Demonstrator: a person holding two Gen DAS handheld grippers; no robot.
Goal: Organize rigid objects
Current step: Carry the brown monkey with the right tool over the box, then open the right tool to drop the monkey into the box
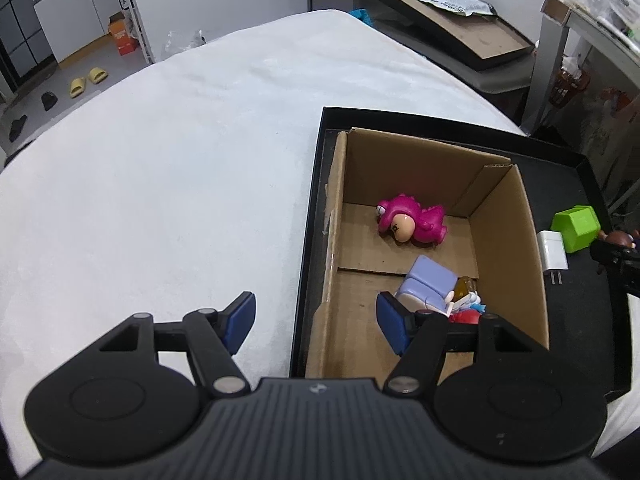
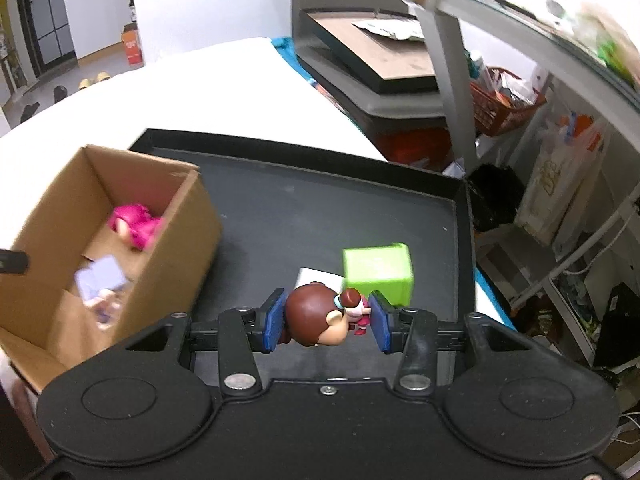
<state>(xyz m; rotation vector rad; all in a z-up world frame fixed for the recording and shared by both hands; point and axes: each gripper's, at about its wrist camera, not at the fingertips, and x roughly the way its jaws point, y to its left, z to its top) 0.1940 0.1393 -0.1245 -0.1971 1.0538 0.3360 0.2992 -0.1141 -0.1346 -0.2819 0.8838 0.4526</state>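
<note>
Your right gripper [image 2: 326,322] clamps the brown-haired figurine [image 2: 320,318] above the black tray's [image 2: 280,208] near edge; green cube [image 2: 378,276] just beyond. Your left gripper [image 1: 316,320] hangs unclenched, straddling the cardboard box's [image 1: 508,240] near-left wall.

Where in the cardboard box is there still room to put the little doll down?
In the cardboard box, the floor is bare along the left wall and between the pink dinosaur and the purple block. The near right corner is crowded with the block and small toys. The right tool holds the doll.
</note>
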